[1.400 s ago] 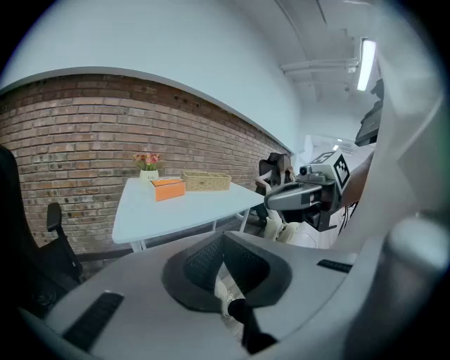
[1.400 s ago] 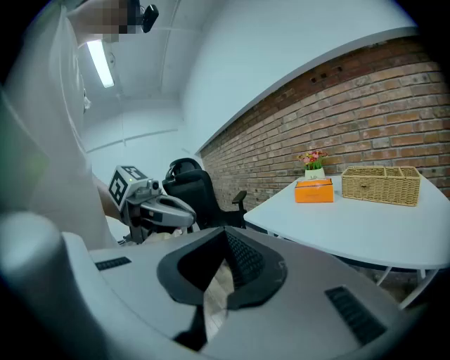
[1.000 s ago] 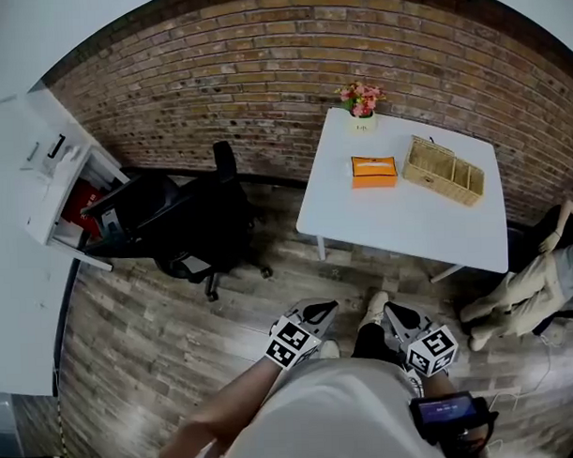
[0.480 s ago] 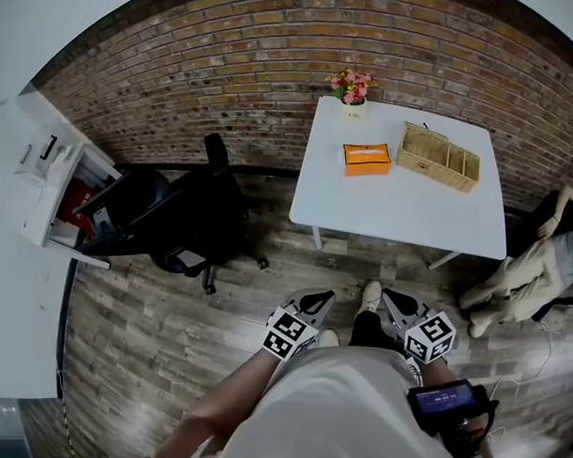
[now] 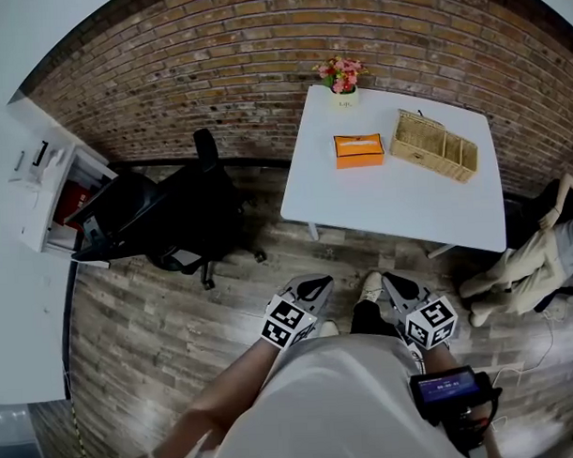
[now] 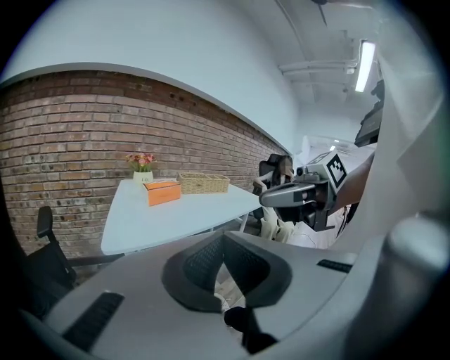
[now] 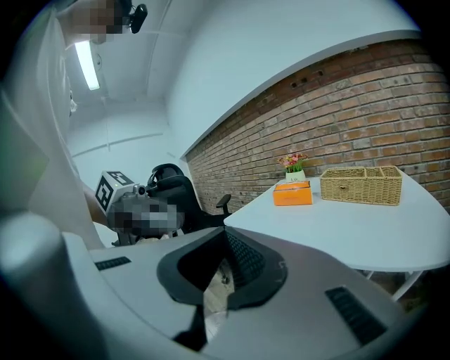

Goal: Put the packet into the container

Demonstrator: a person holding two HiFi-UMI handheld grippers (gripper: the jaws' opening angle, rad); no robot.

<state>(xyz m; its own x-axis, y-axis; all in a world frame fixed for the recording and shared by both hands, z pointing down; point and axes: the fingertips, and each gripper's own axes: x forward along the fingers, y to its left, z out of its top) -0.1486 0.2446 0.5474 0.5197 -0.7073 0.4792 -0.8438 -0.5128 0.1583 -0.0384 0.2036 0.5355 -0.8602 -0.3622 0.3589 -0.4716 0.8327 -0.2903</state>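
Observation:
An orange packet point(image 5: 359, 150) lies on the white table point(image 5: 389, 206), just left of a wicker container point(image 5: 434, 145) with compartments. Both are far ahead of me. My left gripper point(image 5: 317, 286) and right gripper point(image 5: 392, 285) are held close to my body above the wood floor, both shut and empty. In the left gripper view the packet point(image 6: 163, 191) and container point(image 6: 204, 183) sit beyond the shut left gripper point(image 6: 223, 242), with the right gripper point(image 6: 302, 193) alongside. The right gripper view shows the packet point(image 7: 293, 193) and container point(image 7: 361, 185) past the shut right gripper point(image 7: 225, 235).
A small pot of flowers point(image 5: 342, 81) stands at the table's far corner by the brick wall. A black office chair point(image 5: 188, 217) is left of the table, with a white cabinet point(image 5: 41, 185) further left. A pale dummy figure point(image 5: 523, 271) lies right of the table.
The table with packet and container has drawn slightly nearer and shifted left in the head view as I step forward. Both grippers keep their place at my body, still shut.

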